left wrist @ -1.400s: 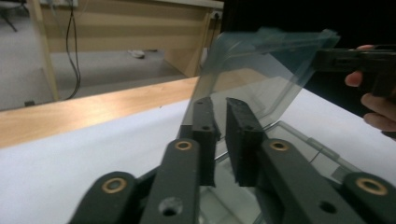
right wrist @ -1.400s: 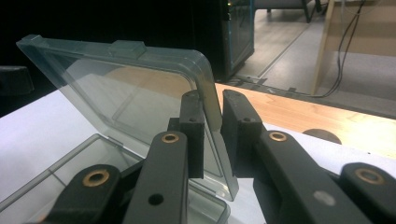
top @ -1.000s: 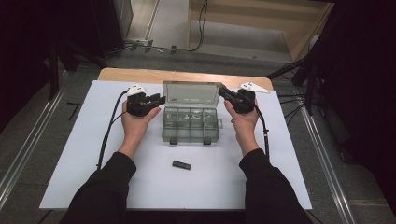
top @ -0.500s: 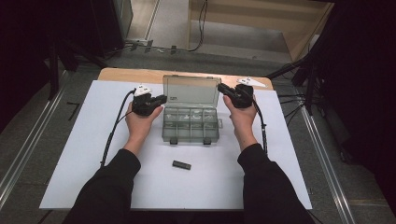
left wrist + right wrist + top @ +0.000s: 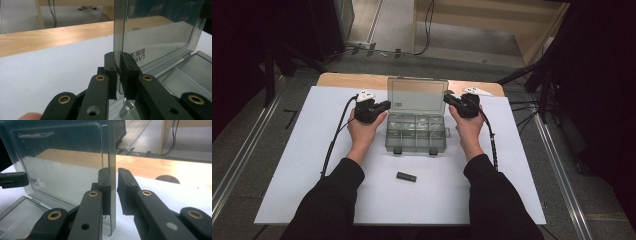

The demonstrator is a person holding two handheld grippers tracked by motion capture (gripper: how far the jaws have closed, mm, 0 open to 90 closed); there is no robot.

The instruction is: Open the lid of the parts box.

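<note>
On the white counter (image 5: 302, 165), at about nine o'clock from the clear compartment box (image 5: 416, 132), the left gripper (image 5: 384, 104) is clenching its fingers (image 5: 110, 65) on the left edge of the lid (image 5: 417, 94), which is standing nearly upright over the tray. In the left gripper view the two black fingers are pressing on either side of the thin tinted lid wall.

The box itself is sitting at the counter's middle, toward twelve o'clock, hinge side facing away from the person. A small dark block (image 5: 406, 176) is lying apart at six o'clock from the box.

At three o'clock, the right gripper (image 5: 447, 98) is straddling the lid's right edge; one of its fingers (image 5: 104, 183) is touching the plastic while the other is standing off with a visible gap, so its hold looks released or only half closed.

The risk, as I judge it: with one side pinched and the other loose, the lid may twist or slip free and drop, or the light box may skid on the counter.
</note>
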